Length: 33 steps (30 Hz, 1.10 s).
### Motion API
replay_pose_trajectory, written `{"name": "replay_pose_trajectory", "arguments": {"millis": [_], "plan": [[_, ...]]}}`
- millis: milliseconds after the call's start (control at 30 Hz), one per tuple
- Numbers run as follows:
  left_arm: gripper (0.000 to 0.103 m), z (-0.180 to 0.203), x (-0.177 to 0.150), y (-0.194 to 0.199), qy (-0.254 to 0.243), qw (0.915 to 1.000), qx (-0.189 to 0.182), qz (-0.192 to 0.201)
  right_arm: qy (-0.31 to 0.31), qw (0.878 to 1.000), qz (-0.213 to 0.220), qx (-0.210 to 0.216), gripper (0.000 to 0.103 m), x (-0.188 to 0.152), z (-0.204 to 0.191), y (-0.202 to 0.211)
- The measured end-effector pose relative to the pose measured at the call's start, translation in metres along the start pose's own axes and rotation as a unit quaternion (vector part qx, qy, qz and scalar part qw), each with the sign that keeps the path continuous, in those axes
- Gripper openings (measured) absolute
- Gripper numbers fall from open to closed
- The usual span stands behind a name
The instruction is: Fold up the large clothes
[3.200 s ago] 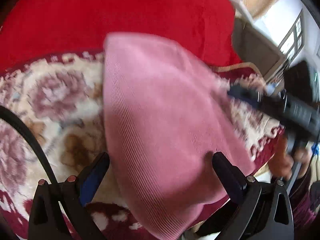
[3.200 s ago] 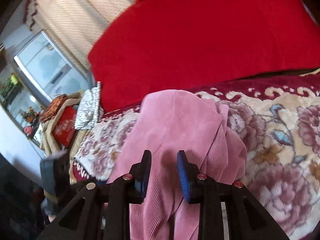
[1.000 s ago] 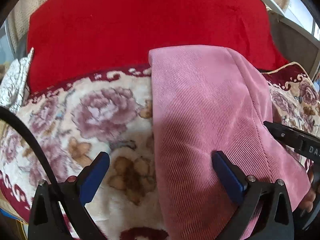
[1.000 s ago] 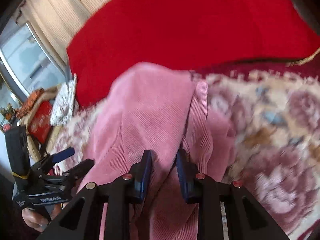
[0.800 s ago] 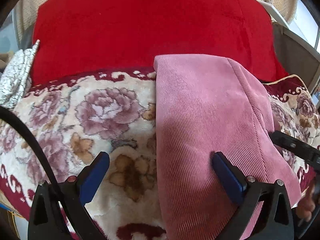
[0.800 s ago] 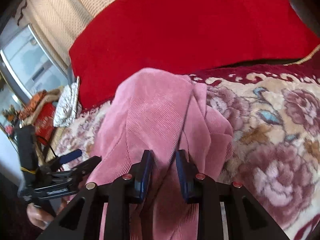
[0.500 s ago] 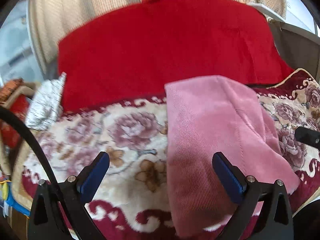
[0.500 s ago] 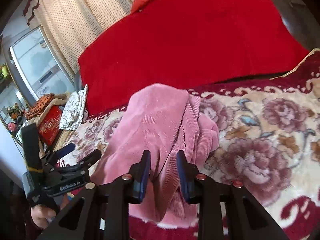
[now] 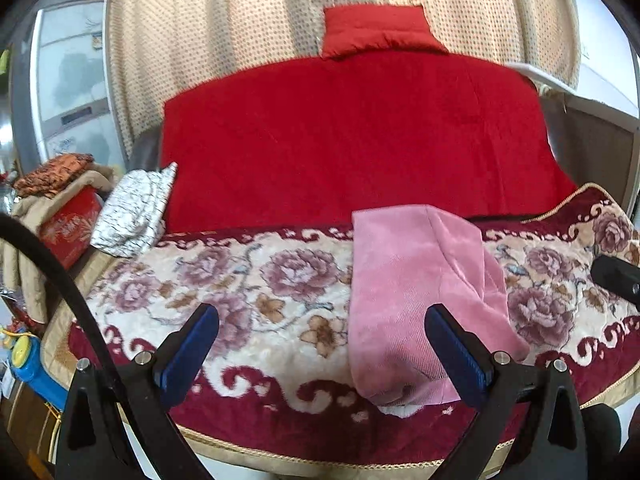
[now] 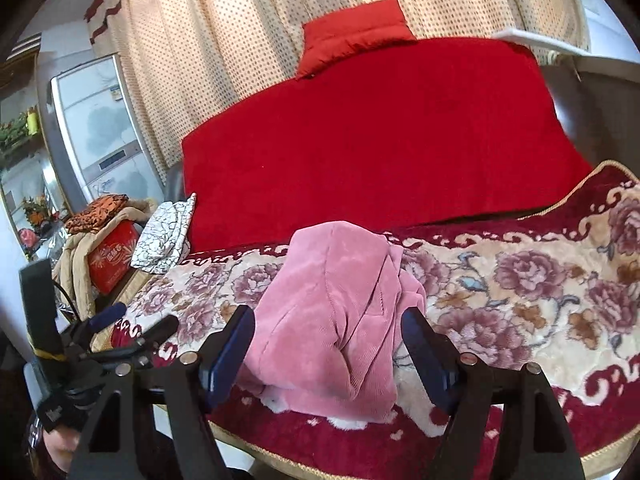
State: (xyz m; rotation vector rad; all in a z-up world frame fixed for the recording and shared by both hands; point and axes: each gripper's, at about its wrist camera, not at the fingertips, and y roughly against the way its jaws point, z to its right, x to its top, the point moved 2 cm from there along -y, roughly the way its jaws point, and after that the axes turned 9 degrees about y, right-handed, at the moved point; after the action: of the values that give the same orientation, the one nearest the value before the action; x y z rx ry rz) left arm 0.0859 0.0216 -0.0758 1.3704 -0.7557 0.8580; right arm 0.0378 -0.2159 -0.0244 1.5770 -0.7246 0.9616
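Nearest the cameras, the left claw (image 9: 320, 344) and the right claw (image 10: 328, 348) both stand with their blue pads spread wide apart and nothing between them, held back from the near edge of the bed. Just beyond them, the pink garment (image 9: 404, 296) lies as a folded bundle on the flowered blanket (image 9: 248, 280), its near end overhanging the dark red border (image 9: 280, 412) close to the bed's front edge. From the left view the top face looks fairly flat and rectangular; from the right view (image 10: 332, 312) the right side is lumpier, with loose layers and a bunched flap spilling out beside the main panel. The fold seems near done, but that side could use tidying. To finish well, I would judge that the right claw should go in low at the loose flap, pinch only the stray layer and tuck it under the top panel, while the left claw rests on the flat left edge to keep the bundle from sliding on the plush blanket. Pulling toward the edge risks dragging the bundle off the bed. Farther back a red cover (image 9: 360, 140) spreads over the bed, a patterned white cloth (image 9: 136, 212) lies at its left, and a dotted curtain (image 9: 240, 28) hangs behind.
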Motion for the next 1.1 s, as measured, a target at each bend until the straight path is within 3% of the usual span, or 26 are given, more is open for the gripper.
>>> {"name": "replay_pose_trajectory", "arguments": {"millis": [667,1100], "plan": [[0.103,0.001,0.034,0.134,-0.001,0.9919,0.028,0.124,0.031,0.999,0.042,-0.001,0.079,0.006,-0.050,0.103],[0.103,-0.014,0.032,0.178,0.014,0.9894,0.053,0.134,0.024,0.999,0.038,-0.019,0.079,-0.001,-0.072,0.122]]}}
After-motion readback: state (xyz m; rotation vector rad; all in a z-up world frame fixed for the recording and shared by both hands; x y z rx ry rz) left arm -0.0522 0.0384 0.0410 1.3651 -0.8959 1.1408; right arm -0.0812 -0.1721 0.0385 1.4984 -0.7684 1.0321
